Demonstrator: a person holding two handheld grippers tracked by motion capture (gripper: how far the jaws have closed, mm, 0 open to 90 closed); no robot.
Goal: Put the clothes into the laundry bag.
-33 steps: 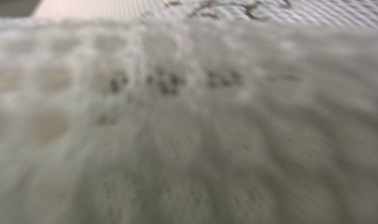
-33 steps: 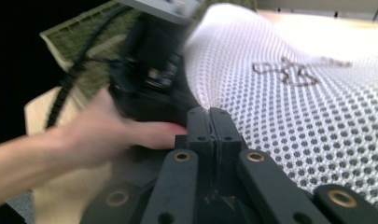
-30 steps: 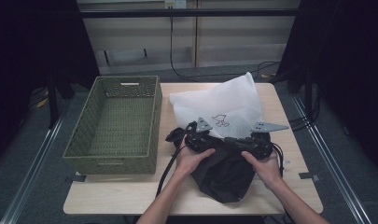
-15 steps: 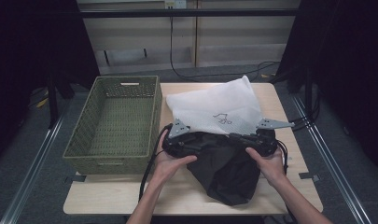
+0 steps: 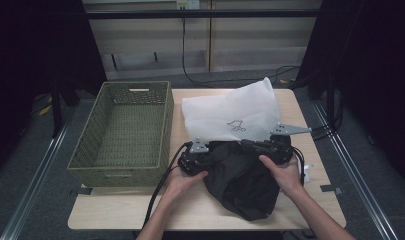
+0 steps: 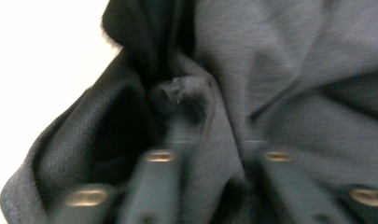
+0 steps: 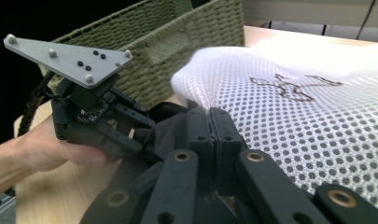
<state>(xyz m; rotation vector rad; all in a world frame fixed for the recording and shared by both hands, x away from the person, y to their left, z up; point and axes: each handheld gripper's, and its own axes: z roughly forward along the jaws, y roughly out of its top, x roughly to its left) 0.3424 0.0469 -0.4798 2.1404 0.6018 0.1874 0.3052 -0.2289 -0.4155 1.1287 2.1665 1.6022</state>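
High view: both grippers pinch the dark garment's (image 5: 242, 182) top edge, left gripper (image 5: 196, 159) having just closed on a fold, right gripper (image 5: 270, 147) clamped. White mesh bag (image 5: 232, 112) lies just beyond; thin bites might slip.

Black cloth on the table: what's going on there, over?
Left gripper jaws just closed on the black cloth. Right gripper shut on its edge, against the white mesh bag. Green basket stands apart, left; nothing blocking.

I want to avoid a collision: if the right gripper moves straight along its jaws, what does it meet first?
Probably the white mesh bag: the right gripper, shut on the black garment, points at the bag's edge just ahead.
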